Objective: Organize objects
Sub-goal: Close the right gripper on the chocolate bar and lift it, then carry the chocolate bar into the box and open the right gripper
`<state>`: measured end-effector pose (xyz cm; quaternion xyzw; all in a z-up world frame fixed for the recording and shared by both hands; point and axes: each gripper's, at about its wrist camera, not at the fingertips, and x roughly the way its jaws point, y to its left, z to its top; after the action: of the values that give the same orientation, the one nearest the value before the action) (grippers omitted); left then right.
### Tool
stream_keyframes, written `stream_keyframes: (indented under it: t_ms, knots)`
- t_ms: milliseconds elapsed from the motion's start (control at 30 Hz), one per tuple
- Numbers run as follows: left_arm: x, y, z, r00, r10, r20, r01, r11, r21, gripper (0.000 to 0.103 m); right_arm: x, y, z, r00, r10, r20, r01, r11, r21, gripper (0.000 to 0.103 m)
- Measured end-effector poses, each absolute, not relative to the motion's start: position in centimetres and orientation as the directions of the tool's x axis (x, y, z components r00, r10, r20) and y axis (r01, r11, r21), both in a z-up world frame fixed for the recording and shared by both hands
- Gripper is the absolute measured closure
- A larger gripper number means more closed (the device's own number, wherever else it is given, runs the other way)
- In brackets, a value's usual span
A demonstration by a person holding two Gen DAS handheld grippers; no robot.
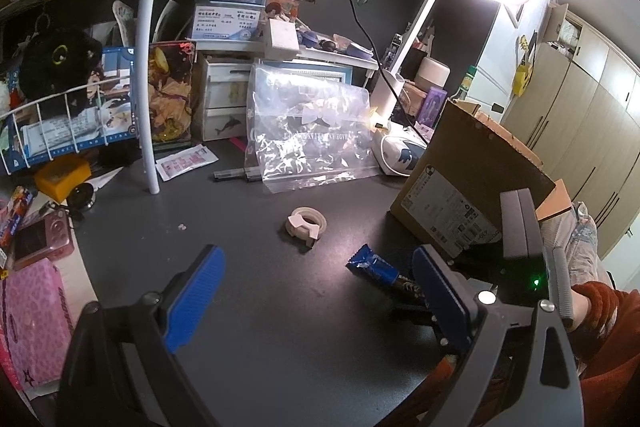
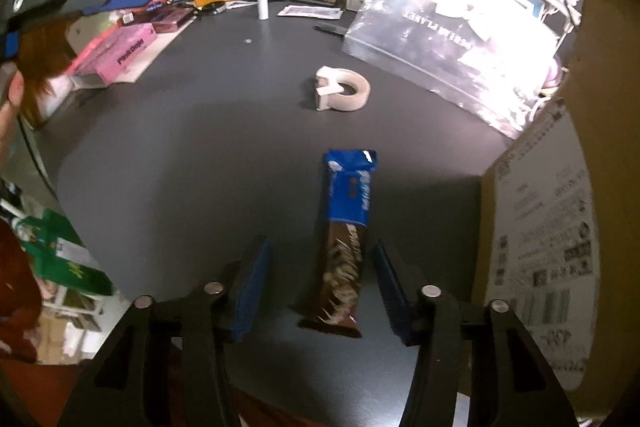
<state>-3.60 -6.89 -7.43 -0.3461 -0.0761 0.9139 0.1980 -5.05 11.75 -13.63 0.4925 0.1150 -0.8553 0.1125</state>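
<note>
A blue and brown snack bar (image 2: 347,227) lies on the dark desk (image 2: 180,155). My right gripper (image 2: 322,275) is open, its blue pads on either side of the bar's brown end, not touching. The bar also shows in the left wrist view (image 1: 374,265), partly behind my left gripper's right finger. My left gripper (image 1: 320,291) is open and empty above the desk. A white tape roll (image 2: 342,93) in a dispenser sits further back; it shows in the left wrist view (image 1: 306,222) too.
An open cardboard box (image 2: 560,227) stands close on the right, also seen in the left wrist view (image 1: 472,179). A clear plastic bag (image 1: 308,131) leans at the back. A pink box (image 2: 114,57), a white pole (image 1: 146,67), wire baskets and drawers crowd the left and back.
</note>
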Motion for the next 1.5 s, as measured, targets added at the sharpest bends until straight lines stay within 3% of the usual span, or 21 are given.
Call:
stream_keyframes:
  t_ms: [200,367,633,733,800,1033,1267,1500]
  knots:
    - [-3.5,-6.5,-7.4,-0.676,0.421,-0.605,-0.316,-0.907,-0.278,0.009,-5.0,12.0,-13.8,-0.499,-0.100,-0.861,0.296,-0.953,-0.060,0.089]
    - [-3.4,-6.2,-7.4,-0.668,0.418,-0.615,-0.317,-0.908,-0.273,0.009,-4.5,10.9,-12.5,-0.539,-0.148,-0.829,0.335,-0.941,-0.050,0.089]
    - [-2.5,-6.1,-5.5,-0.674,0.460,-0.578,-0.346,-0.888,-0.303,0.010,-4.1,7.7,-5.8,-0.577,-0.351,-0.738,0.486,-0.873,0.036,0.089]
    - [-2.2,-5.9,-4.2,-0.681,0.487,-0.547,-0.365,-0.873,-0.323,0.020,-3.5,7.1,-3.3,-0.596,-0.396,-0.699,0.530,-0.848,0.029,0.089]
    - [-2.2,-5.4,-3.1,-0.682,0.508,-0.527,-0.385,-0.861,-0.332,0.035,-3.0,7.0,-1.9,-0.612,-0.410,-0.676,0.545,-0.838,0.015,0.089]
    - [-3.2,-1.5,0.2,-0.691,0.527,-0.495,-0.451,-0.849,-0.276,0.064,-1.9,10.2,1.2,-0.671,-0.420,-0.611,0.548,-0.836,-0.027,0.089]
    - [-5.7,4.6,2.5,-0.662,0.567,-0.491,-0.529,-0.817,-0.231,0.067,-1.0,16.3,3.1,-0.731,-0.377,-0.569,0.480,-0.876,-0.037,0.089]
    - [-9.4,11.9,3.0,-0.578,0.609,-0.544,-0.611,-0.764,-0.207,0.067,-0.1,23.3,3.4,-0.758,-0.317,-0.571,0.384,-0.923,0.003,0.089]
